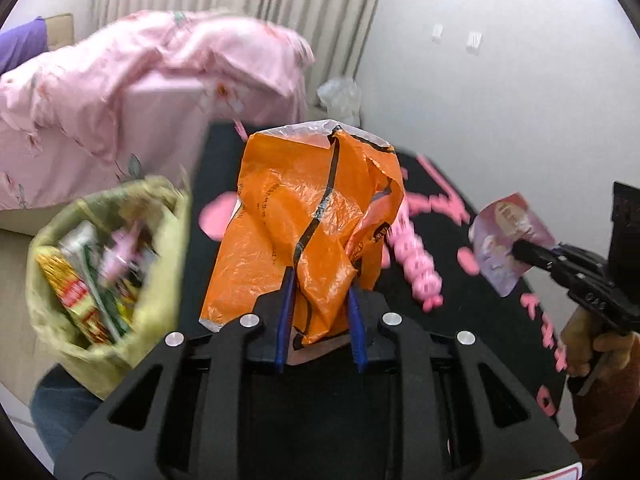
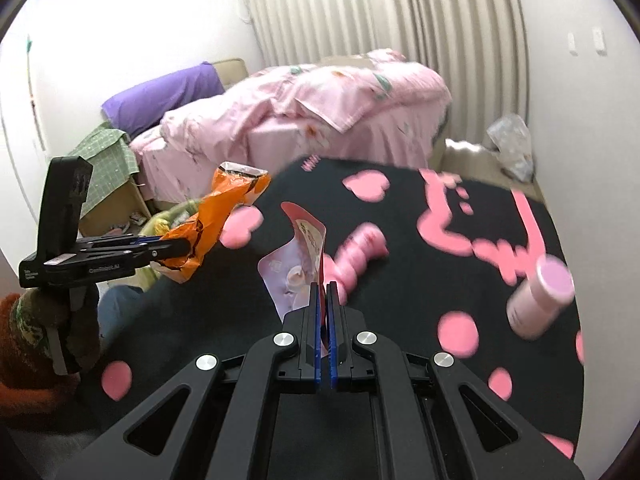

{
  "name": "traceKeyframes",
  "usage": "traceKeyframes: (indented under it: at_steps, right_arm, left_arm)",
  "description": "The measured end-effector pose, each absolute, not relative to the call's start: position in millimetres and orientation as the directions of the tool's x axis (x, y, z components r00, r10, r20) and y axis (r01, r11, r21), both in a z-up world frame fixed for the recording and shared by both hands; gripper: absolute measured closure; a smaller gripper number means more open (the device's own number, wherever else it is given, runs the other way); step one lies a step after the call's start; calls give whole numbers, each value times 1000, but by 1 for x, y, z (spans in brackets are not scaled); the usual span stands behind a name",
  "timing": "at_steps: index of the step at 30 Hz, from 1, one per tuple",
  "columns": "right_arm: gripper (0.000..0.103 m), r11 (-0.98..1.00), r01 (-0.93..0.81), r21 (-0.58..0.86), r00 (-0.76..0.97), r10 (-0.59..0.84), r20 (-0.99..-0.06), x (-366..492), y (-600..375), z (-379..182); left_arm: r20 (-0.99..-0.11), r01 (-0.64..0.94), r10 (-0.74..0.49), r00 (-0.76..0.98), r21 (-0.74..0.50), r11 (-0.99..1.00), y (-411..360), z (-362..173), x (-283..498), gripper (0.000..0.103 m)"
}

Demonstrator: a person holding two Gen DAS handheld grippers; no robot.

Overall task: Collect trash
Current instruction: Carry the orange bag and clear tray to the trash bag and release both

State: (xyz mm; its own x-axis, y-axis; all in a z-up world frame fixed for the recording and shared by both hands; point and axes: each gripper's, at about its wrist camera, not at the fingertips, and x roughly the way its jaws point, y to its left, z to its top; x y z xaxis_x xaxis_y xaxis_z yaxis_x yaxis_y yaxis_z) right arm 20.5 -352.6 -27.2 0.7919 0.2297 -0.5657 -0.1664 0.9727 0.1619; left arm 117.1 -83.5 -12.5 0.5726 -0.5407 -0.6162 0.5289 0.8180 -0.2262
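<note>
My left gripper [image 1: 320, 292] is shut on a crumpled orange plastic wrapper [image 1: 316, 216] and holds it above the black rug [image 1: 460, 308]; it also shows in the right wrist view [image 2: 216, 216]. My right gripper [image 2: 324, 288] is shut on a pink and white snack pouch [image 2: 296, 256], held upright over the rug; the pouch also shows in the left wrist view [image 1: 506, 240]. A green trash bag [image 1: 120, 264] full of wrappers stands open to the left of the orange wrapper.
A pink spiral toy [image 2: 356, 256] and a pink bottle [image 2: 540, 300] lie on the black rug with pink shapes. A bed with pink bedding [image 2: 304, 120] stands behind. A clear plastic bag [image 2: 512, 148] sits by the curtain.
</note>
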Motion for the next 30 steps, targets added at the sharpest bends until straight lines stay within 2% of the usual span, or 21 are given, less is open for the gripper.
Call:
traceKeyframes:
  at_steps: [4,6,10,13,15,20,24,30]
  right_arm:
    - [98,962,-248,111,805,269,-529,43,-321,6]
    - [98,952,-290,96,801,296,-520,59,-304,19]
    - [98,927,-368,78,773,351,-528,100,-265,32]
    - [98,901,-424,93,734,401,-548,136,-233,33]
    - [98,882,-460,101,700,430,-570,160,-209,29]
    - [98,835,-540,108,589,467,-660,223,-146,1]
    - [98,790,-592,160,473,501,-724,268,-100,-28]
    - [98,781,-610,133,324,400,-857,316,-52,-91]
  left_arm:
    - [-553,468,-504,664,-218,856,-27,22,130,80]
    - [-563,439,-488,668,-231,868,1,24,142,79]
    - [-629,393,-477,613,-281,876,41,-1,170,78]
    - [-696,320,-466,547,-341,884,60,-44,200,78]
    - [-749,267,-423,510,-329,906,64,-72,214,78]
    - [-836,294,-320,445,-201,934,48,-111,222,78]
    - [-834,309,-355,423,-235,921,46,-119,218,78]
    - [-770,212,-371,519,-304,929,74,-111,218,78]
